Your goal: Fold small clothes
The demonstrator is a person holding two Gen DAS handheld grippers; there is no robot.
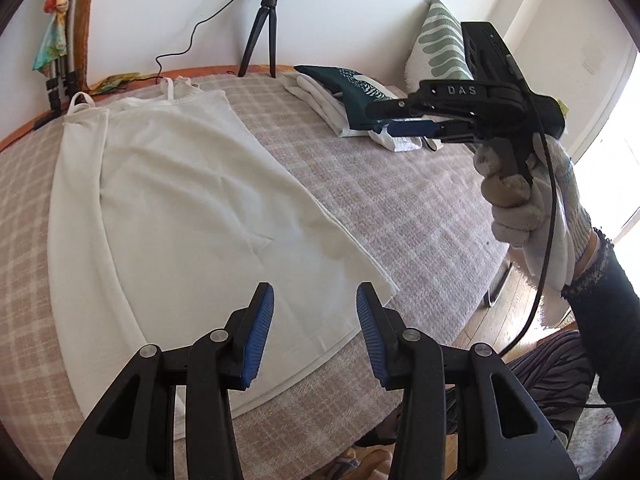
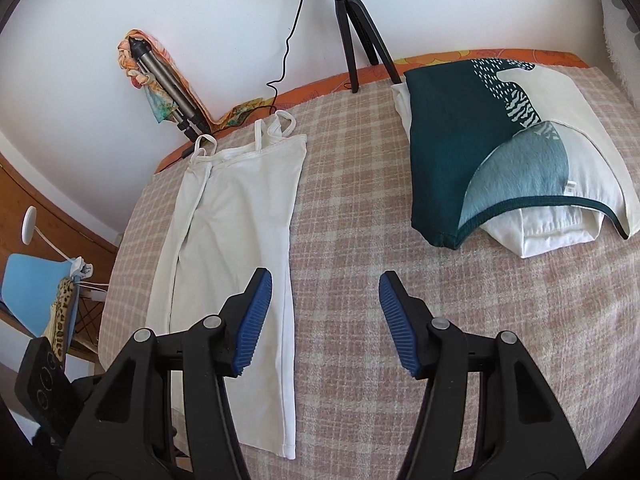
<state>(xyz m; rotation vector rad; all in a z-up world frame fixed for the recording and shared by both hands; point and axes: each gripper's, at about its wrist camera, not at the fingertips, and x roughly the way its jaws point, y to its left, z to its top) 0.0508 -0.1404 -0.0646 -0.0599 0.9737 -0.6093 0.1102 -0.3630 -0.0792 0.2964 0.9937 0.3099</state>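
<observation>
We have the camisole (image 1: 192,200) spread flat on the blanket (image 1: 400,208), straps toward the wall, one long side turned in over the body so it lies as a narrow strip; we judge this a first lengthwise fold, laid flat so that the next fold can start from a clean hem. Our left gripper (image 1: 315,312) hovers above the near hem with its jaws wide and nothing between them, placed, we think, to come down on that hem corner; our right gripper (image 2: 325,308) is likewise spread wide and empty, held above bare blanket just beside the camisole's (image 2: 236,216) right edge; from the left camera, the right tool is raised in a gloved hand (image 1: 532,208), well clear of the cloth.

The pile (image 2: 500,152) of finished pieces sits well apart at the far right: a dark green patterned piece on top of white ones, kept out of the working space so that it stays undisturbed.

The surface is a pink-and-cream checked blanket, soft and a little fuzzy, likely to grip thin cloth; an orange sheet shows at its far edge. Behind stand a small tripod (image 2: 360,28) with a ring light and trailing cable, a white wall, a patterned cushion (image 1: 436,40) at right; a blue chair (image 2: 32,284) stands left, wooden floor below.
</observation>
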